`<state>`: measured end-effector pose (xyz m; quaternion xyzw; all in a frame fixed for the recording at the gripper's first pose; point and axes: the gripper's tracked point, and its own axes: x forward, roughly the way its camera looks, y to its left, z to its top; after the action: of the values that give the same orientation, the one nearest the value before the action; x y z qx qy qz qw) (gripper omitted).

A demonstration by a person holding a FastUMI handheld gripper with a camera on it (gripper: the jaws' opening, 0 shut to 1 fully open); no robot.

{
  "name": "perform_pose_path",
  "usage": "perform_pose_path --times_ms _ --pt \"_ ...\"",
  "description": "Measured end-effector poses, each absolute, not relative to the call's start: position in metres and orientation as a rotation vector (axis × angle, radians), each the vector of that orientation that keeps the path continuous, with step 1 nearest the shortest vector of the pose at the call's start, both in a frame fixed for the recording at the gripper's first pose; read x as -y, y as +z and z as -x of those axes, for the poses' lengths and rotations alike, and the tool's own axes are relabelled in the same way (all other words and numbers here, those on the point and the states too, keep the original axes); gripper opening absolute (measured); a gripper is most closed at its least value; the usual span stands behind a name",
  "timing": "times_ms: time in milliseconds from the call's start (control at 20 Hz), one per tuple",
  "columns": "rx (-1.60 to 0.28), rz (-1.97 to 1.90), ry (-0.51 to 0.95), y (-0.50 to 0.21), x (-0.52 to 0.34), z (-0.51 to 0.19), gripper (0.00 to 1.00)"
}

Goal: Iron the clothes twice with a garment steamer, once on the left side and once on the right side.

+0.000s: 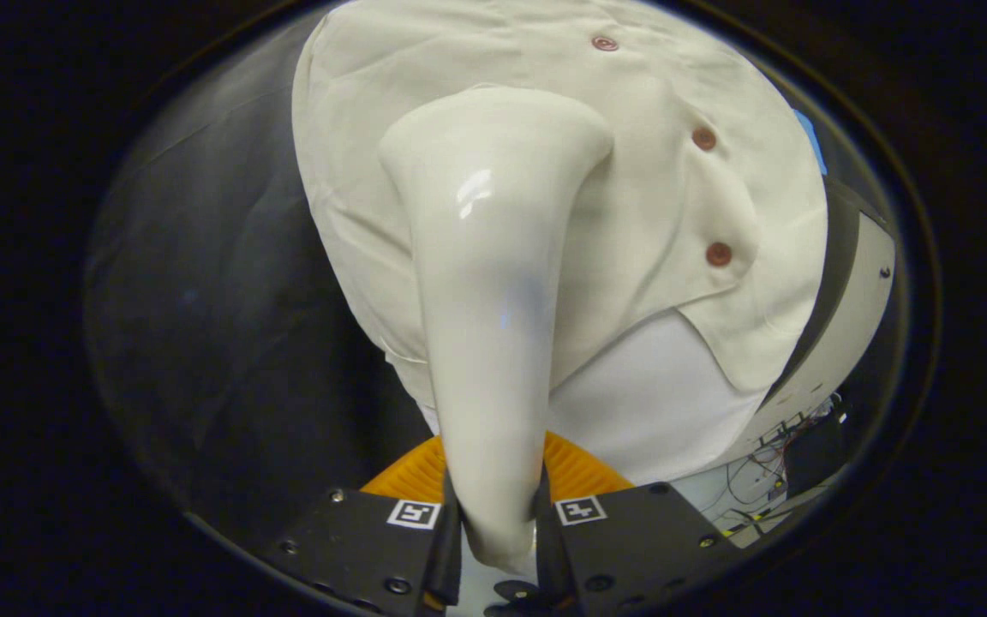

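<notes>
In the gripper view, we are holding the garment steamer by its handle: the gripper is clamped on it, with one finger pressing on each side of the lower handle, so the grip looks firm. The steamer is rising away from the fingers, and its broad head is lying against the cream shirt that is hanging just beyond.

The head is sitting on the panel of the shirt to one side of the row of buttons, which are running down the placket on the other side of the head. We are seeing the head from behind, so we cannot tell whether its face is touching the cloth or hovering just off it, and we are seeing no steam.

Below the shirt's hem a plain white surface is showing, and beside it a pale device with loose wires is standing close to the shirt's far edge.

As for progress, we are judging that we are in the middle of a pass over one half of the front. The cloth is carrying creases on both sides of the placket, so nothing is telling us that either side is finished. We cannot say whether this is the first or the second pass; at least the half with the buttons seems to be waiting.
</notes>
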<state>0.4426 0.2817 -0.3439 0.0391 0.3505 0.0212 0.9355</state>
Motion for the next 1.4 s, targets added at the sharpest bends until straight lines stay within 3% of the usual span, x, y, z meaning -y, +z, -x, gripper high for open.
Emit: perform_pose_path --times_ms 550,1050,1400 --pt "-0.747 -0.057 0.068 -0.325 -0.267 -0.379 0.33" --pt "-0.545 -0.051 -0.030 -0.173 -0.192 -0.314 0.33" --pt "-0.406 -0.036 -0.062 -0.093 -0.159 -0.313 0.33"
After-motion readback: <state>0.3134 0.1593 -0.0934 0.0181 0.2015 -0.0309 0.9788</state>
